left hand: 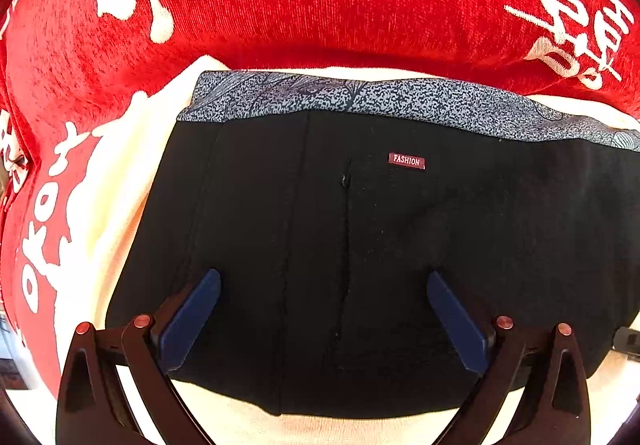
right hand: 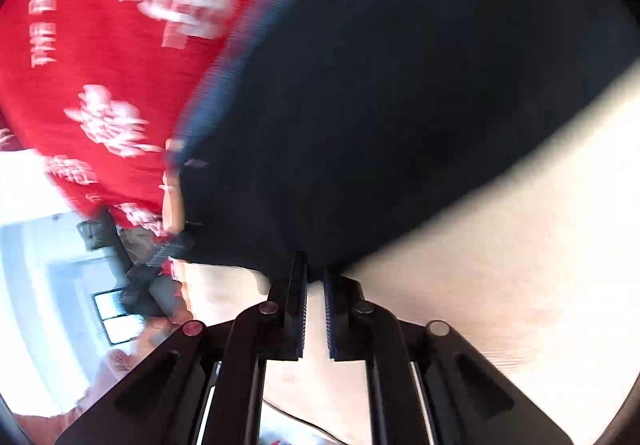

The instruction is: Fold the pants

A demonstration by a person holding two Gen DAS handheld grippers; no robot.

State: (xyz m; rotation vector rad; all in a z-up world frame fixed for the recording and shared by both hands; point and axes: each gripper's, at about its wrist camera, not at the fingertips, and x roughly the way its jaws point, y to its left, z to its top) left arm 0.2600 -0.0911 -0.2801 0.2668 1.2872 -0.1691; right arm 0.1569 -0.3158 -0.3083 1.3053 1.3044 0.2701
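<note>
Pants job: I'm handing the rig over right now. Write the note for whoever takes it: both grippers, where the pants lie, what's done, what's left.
Left gripper: open wide, hanging above the pants, gripping nothing.
Right gripper: shut at the pants' near edge; the view is blurred, so whether cloth is pinched I cannot tell.
Pants: black, lying as a compact block on the cream sheet, patterned waistband toward the red cushion, FASHION label up.
Done: they look already folded over at least once.
Left: probably one more fold or a tidy-up; check the right grip first.
</note>
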